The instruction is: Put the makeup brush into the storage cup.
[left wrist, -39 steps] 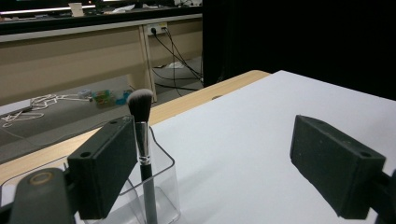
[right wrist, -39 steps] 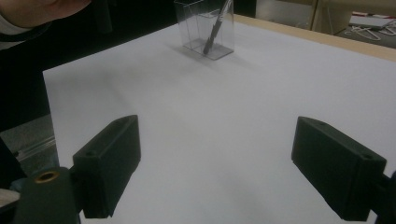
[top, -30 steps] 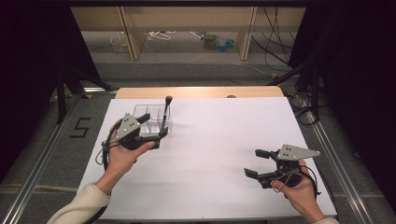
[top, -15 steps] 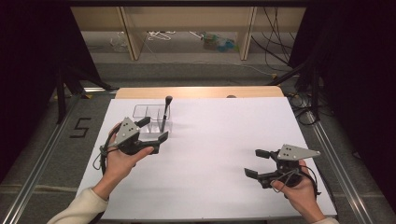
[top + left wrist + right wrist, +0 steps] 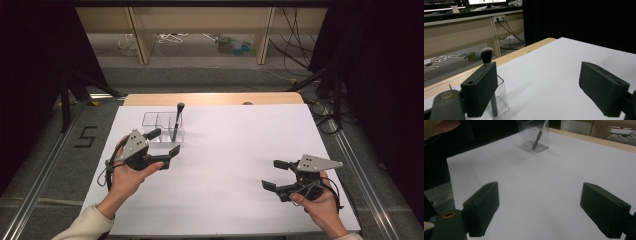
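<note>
Left gripper [image 5: 164,142] — level (empty) — beside organizer [image 5: 162,127]

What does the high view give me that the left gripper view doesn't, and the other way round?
High view: both hands with their tools, the left tool open just in front of the clear organizer, the right tool open and far off at the near right of the white table, and the organizer's several compartments, with the brush in the rightmost one.

Left gripper view: the brush's pale bristle tip close up, and a desk with monitors behind.

Both: the brush standing tilted in the organizer, and the table's wooden far edge.
</note>
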The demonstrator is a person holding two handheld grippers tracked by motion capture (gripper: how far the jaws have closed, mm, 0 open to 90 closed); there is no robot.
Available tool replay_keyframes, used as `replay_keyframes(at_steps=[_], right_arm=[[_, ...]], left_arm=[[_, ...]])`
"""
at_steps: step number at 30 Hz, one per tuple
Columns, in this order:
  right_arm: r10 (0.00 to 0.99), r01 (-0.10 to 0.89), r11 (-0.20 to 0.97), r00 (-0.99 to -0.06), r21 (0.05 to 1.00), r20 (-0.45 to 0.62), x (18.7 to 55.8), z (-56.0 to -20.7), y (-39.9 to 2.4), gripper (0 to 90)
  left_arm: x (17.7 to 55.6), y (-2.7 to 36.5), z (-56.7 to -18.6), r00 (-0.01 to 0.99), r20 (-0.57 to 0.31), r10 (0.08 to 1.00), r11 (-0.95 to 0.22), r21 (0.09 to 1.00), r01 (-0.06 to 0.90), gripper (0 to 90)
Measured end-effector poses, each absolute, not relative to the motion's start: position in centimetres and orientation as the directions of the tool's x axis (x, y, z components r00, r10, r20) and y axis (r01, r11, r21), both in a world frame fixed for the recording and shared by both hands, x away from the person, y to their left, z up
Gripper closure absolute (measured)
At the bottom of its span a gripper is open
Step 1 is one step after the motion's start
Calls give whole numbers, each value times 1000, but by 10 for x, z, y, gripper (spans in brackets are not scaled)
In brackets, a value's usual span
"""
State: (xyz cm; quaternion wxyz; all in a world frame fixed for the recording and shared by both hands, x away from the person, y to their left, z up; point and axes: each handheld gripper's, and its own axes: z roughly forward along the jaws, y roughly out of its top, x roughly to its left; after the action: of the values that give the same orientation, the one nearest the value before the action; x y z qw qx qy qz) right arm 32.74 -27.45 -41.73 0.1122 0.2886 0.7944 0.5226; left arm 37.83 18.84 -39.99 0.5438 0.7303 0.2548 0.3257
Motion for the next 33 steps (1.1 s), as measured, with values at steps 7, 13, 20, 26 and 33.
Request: replay_keyframes(at_steps=[7, 13, 20, 26, 33], right_arm=[[575, 347, 286, -808, 893, 129, 327, -417, -274, 165], [575, 347, 286, -808, 893, 129, 327, -417, -274, 165], [576, 348, 286, -807, 893, 130, 327, -417, -274, 165], [576, 346, 285, -807, 894, 128, 327, -417, -274, 165], [577, 345, 287, -807, 894, 126, 327, -417, -275, 165]], left_arm=[[374, 189, -402, 661, 198, 724, -279, 960, 19, 153], [370, 190, -403, 665, 199, 720, -284, 959, 20, 154], [366, 190, -404, 671, 197, 715, -281, 959, 17, 154], [364, 191, -405, 675, 195, 712, -280, 960, 17, 154], [360, 191, -406, 679, 197, 708, -280, 960, 14, 155]])
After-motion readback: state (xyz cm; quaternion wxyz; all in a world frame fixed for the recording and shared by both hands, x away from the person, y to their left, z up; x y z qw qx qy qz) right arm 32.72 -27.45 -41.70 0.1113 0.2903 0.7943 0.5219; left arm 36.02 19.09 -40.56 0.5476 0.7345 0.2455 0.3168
